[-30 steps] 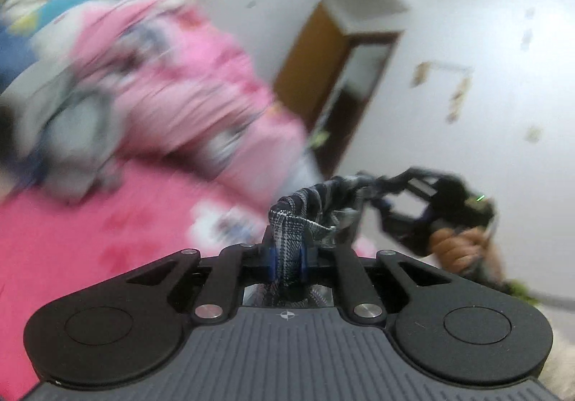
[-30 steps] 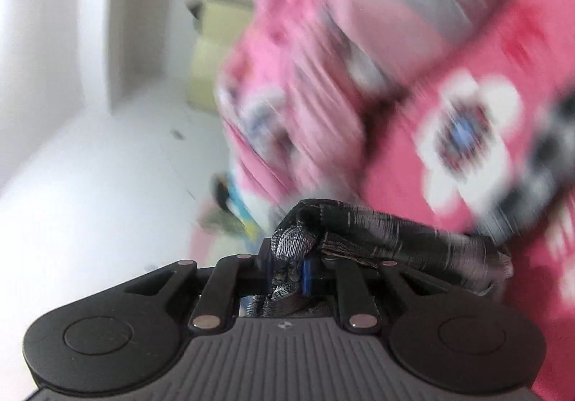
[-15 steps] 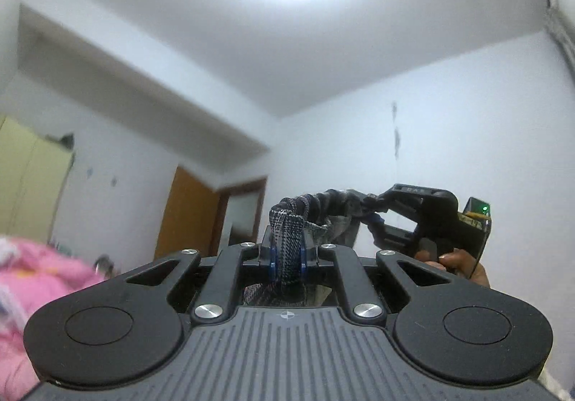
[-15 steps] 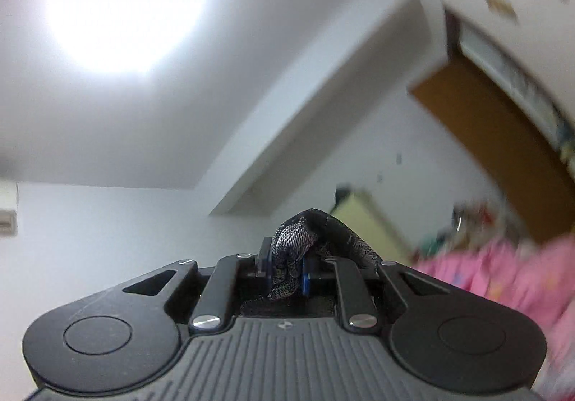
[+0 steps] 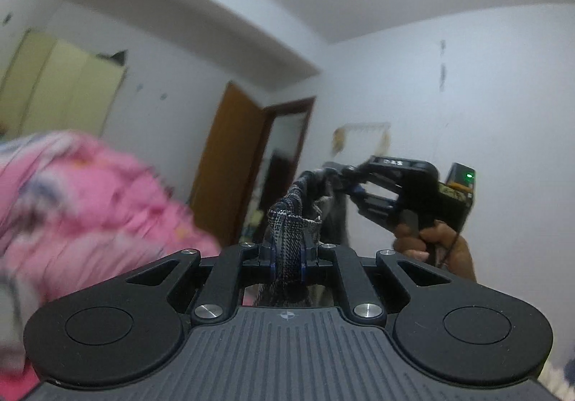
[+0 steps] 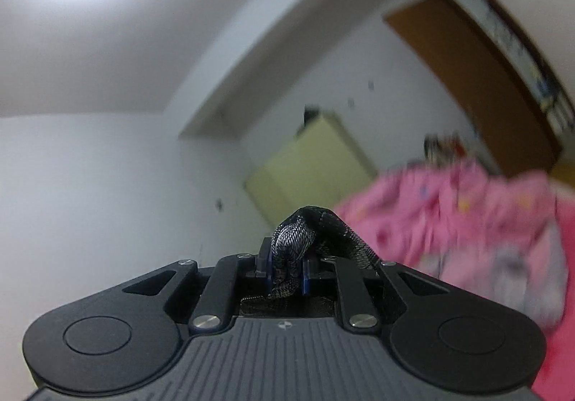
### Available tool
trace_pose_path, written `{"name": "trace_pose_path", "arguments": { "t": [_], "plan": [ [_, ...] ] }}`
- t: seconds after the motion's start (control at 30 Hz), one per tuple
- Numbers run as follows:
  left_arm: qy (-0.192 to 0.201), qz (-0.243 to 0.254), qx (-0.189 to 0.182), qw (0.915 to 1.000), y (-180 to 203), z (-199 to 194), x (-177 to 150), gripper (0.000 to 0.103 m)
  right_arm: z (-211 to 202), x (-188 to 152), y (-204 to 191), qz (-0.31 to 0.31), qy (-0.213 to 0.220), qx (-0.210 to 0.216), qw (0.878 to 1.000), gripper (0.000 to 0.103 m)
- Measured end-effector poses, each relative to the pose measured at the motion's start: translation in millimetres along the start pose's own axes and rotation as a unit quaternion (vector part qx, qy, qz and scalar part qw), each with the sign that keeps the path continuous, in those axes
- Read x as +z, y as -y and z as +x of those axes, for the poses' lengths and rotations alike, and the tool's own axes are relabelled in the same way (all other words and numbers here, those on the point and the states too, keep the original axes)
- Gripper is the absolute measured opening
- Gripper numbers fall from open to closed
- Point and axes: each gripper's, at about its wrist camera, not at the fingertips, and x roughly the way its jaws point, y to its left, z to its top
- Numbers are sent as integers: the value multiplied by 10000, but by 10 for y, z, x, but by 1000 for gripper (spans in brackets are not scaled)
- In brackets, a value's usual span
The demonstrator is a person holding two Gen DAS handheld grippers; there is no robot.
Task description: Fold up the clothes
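Note:
A dark grey checked garment [image 5: 289,221] is held up in the air between both grippers. My left gripper [image 5: 285,259] is shut on one bunched edge of it. The cloth runs rightwards to my right gripper [image 5: 350,178], gripped by a person's hand [image 5: 435,244], where the other edge is pinched. In the right wrist view the right gripper [image 6: 287,268] is shut on a bunched fold of the same garment [image 6: 293,242], which trails off to the right. The part hanging below is hidden.
A pink flowered quilt [image 5: 90,203] is heaped on the bed at the left, also seen as the quilt [image 6: 467,221]. Behind stand a pale yellow wardrobe [image 5: 57,91], an open brown door [image 5: 230,163] and white walls.
Both grippers have risen from near the pink bed with the garment still pinched; the views swung up to the ceiling and have tilted back down towards level. The right gripper has rolled.

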Motion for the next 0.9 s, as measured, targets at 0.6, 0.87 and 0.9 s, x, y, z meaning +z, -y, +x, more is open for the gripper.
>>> {"name": "trace_pose_path", "arguments": {
  "t": [0.6,0.87,0.9],
  "plan": [
    [-45,-2206,4050,8873,-2581,-2034,-1810,9,3463,-4615,-640,206,-3907,389,9195,17],
    [45,-2560,4874,8348,-3171,-2615,-2027,9,4151,-5779,-1337,-357,-4790,698,8743,17],
    [-34,-2605,4908,8314,-3228,-2637,-2067,9,4225,-5911,-1345,-443,-4888,642,8689,17]
  ]
}}
